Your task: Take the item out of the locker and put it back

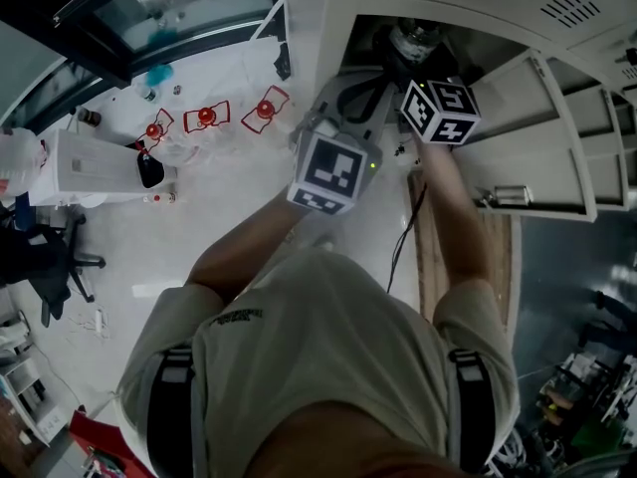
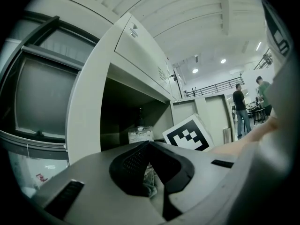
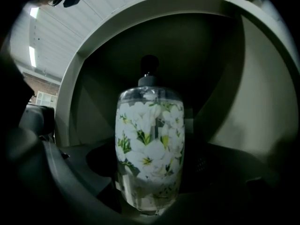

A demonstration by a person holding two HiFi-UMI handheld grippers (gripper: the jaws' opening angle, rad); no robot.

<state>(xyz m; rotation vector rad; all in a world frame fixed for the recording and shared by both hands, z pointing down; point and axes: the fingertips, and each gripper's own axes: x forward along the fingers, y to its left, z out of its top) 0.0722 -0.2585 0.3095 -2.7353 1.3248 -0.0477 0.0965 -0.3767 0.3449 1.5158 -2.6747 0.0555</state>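
A clear pump bottle (image 3: pixel 150 149) printed with white flowers stands upright between the jaws of my right gripper (image 3: pixel 150 161), which is shut on it. Both are inside the dark compartment of the pale grey locker (image 3: pixel 253 102). In the head view the right gripper's marker cube (image 1: pixel 440 111) sits at the locker mouth with the bottle's top (image 1: pixel 415 36) just beyond it. My left gripper (image 2: pixel 149 144) is shut, holds nothing clear, and hovers just outside the opening. From its view the bottle (image 2: pixel 139 134) shows in the compartment beside the right marker cube (image 2: pixel 189 134).
The locker door (image 1: pixel 542 137) hangs open to the right. A black cable (image 1: pixel 403 237) trails down to the floor. Left of the locker are red-framed objects (image 1: pixel 207 117), a white box (image 1: pixel 95 167) and an office chair (image 1: pixel 50 262). People stand far off (image 2: pixel 241 109).
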